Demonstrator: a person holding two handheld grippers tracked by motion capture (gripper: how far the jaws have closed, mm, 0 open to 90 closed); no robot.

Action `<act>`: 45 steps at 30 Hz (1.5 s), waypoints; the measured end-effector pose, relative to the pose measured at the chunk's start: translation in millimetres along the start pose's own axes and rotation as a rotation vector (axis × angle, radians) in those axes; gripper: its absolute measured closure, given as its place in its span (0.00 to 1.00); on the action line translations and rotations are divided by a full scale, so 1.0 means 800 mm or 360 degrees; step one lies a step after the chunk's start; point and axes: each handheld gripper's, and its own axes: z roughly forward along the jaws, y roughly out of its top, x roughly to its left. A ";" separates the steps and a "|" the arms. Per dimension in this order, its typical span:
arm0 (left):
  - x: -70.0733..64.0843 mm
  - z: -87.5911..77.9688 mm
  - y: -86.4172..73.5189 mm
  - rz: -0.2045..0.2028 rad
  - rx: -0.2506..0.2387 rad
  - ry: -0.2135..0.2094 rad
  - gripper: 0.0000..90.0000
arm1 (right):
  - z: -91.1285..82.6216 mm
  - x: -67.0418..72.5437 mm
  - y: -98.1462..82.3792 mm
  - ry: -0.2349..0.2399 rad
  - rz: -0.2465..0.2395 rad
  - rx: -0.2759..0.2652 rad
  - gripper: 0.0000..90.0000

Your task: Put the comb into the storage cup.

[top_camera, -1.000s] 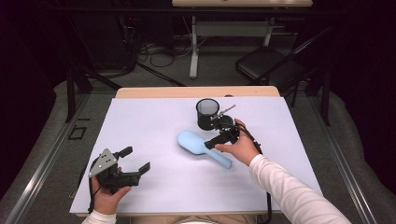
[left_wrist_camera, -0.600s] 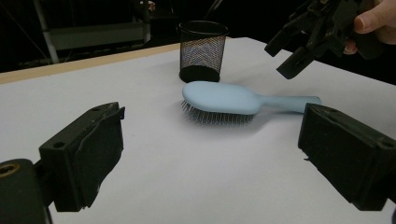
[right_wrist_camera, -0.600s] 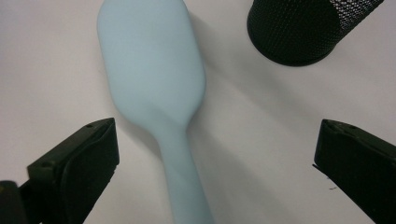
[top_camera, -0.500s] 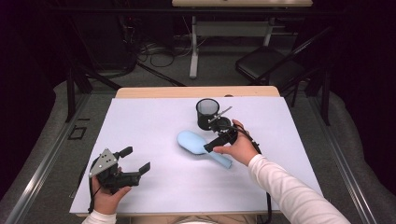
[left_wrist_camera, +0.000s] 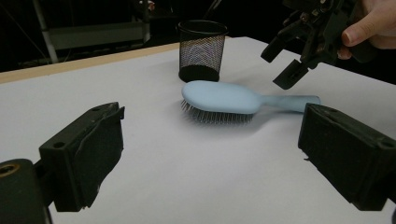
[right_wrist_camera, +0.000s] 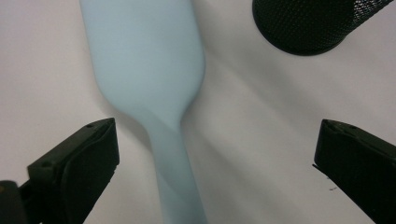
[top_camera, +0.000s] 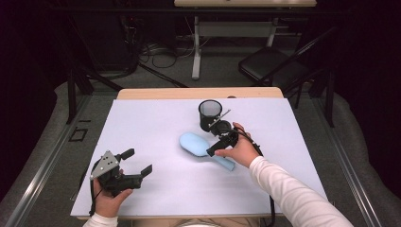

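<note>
We have the right gripper [top_camera: 213, 147] poised over the light blue hairbrush [top_camera: 198, 145], its jaws spread wide with nothing between the pads, and in the right gripper view the handle [right_wrist_camera: 175, 177] runs up between them, nearer the left one. The step in hand, as we judge it, is the pickup of that brush, probably to stand it in the black mesh cup [top_camera: 210, 113] just beyond it. To do this well we should centre the handle between the jaws first, since it now sits off to one side, then come down low enough that the pads meet the handle's flanks rather than skate over its rounded top. We would close on the narrow neck close to the head — a grip far out on the tail would let the heavier head droop. The brush lies near the middle of the white table [top_camera: 156, 123], back upward and bristles [left_wrist_camera: 217, 116] down, so it rests slightly raised on its pins; pressing down hard could make it rock. It looks smooth, plastic, oval-headed, tapering into a slim straight handle, and its glossy skin may be slippery. The left gripper [top_camera: 140, 163] is held off the near left of the table, well apart from the brush, jaws open and empty — we can leave it there.
</note>
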 end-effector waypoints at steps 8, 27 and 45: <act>0.000 0.000 0.000 0.0000 0.0001 -0.0001 0.08 | 0.010 0.004 0.000 0.0019 -0.0046 0.0064 0.00; 0.000 0.000 0.000 0.0001 0.0007 -0.0003 0.07 | 0.027 0.014 -0.002 0.0044 -0.0123 0.0141 0.08; 0.000 0.001 0.000 0.0001 0.0008 -0.0003 0.08 | 0.034 0.015 -0.002 0.0073 -0.0159 0.0163 0.27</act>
